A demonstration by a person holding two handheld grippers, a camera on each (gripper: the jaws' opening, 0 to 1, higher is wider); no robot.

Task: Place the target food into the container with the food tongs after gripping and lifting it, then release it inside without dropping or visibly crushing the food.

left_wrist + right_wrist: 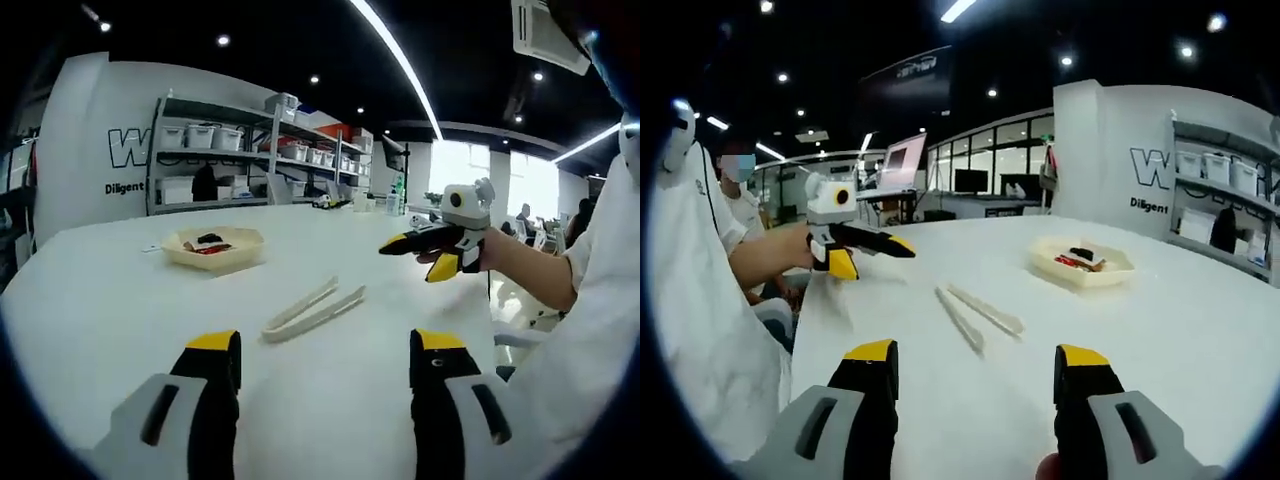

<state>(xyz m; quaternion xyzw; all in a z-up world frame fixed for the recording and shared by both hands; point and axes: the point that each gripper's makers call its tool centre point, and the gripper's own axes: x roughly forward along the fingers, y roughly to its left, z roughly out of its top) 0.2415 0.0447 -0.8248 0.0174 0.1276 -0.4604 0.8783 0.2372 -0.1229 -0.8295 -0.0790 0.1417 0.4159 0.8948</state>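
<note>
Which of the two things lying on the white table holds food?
The shallow cream tray, farther from both grippers, has red and dark pieces in it. The pale food tongs lie nearer, empty and flat on the table.

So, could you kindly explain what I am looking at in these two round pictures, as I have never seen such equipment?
A person holds a hand-held gripper in each hand, and each one carries a camera looking forward along its two yellow-tipped jaws. In the left gripper view, the left hand-held gripper rises from the bottom with its jaws apart, and the right hand-held gripper enters from the right. The right gripper view mirrors this: its own gripper below, open, the left one at the upper left. On the white table lie pale tongs and a shallow tray with some food in it. Nothing is held.
</note>
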